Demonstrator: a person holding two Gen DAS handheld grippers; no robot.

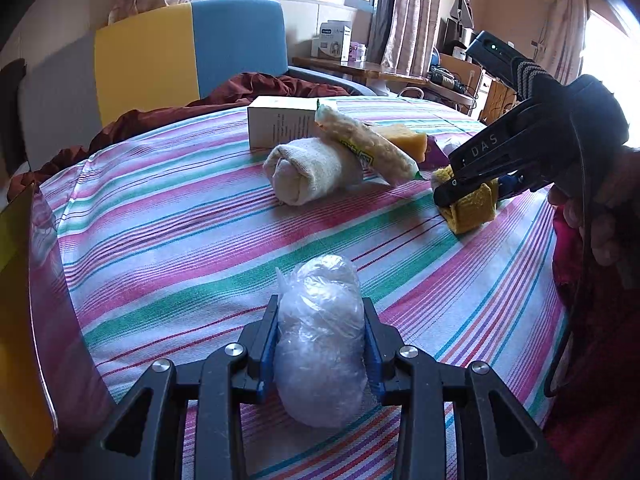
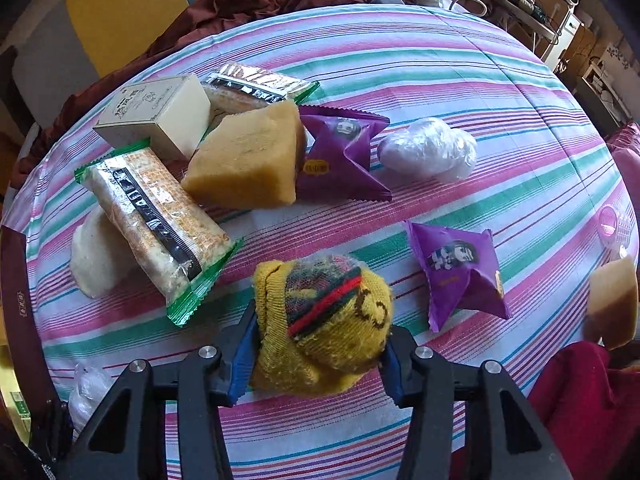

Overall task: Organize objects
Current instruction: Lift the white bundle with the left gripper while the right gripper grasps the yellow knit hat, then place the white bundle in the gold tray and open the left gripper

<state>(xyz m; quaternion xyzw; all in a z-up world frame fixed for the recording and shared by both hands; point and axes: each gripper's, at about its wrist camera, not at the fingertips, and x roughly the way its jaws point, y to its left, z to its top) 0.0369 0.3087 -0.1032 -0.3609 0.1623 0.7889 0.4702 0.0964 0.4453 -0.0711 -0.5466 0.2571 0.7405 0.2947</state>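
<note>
My left gripper (image 1: pixel 320 305) is shut on a clear plastic-wrapped white bundle (image 1: pixel 320 344), low over the striped tablecloth (image 1: pixel 180 240). A yellow knitted sock ball (image 2: pixel 324 320) with red and green stripes sits between the blue pads of my right gripper (image 2: pixel 320 330), and both pads press into it. From the left wrist view, the right gripper (image 1: pixel 460 194) pinches that yellow sock (image 1: pixel 472 210) at the right of the table, held by a person's hand (image 1: pixel 600 216).
Further back lie a white box (image 2: pixel 160 116), two green-edged cracker packs (image 2: pixel 160 216), a yellow sponge (image 2: pixel 248 160), two purple snack packets (image 2: pixel 340 148), another wrapped bundle (image 2: pixel 428 152) and a rolled white towel (image 1: pixel 312 168). A second sponge (image 2: pixel 612 300) lies at the right edge.
</note>
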